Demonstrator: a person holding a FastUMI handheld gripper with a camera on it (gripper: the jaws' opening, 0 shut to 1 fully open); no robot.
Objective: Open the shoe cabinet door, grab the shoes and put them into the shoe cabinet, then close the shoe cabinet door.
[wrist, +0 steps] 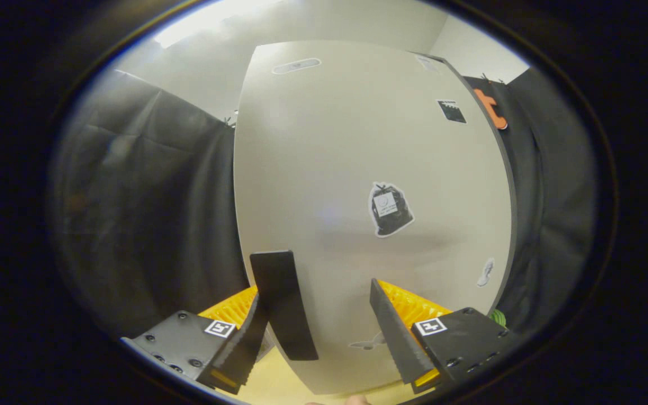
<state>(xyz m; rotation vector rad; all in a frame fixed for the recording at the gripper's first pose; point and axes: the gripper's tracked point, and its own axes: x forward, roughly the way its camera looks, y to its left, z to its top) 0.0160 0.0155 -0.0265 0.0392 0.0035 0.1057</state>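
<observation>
While held close to the pale shoe cabinet door (pixel 369 169), gripper (pixel 329 332) spread wide, gripping nothing; dark handle (pixel 282 304) just ahead of the left finger. Stickers on the door beyond the fingers.

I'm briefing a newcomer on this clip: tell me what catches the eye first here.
The pale cabinet door looms close ahead of the gripper, whose fingers stand open with nothing between them. A black bag-shaped sticker sits on the door just beyond the fingers, a smaller dark one higher up. Black cloth hangs on both sides.
</observation>
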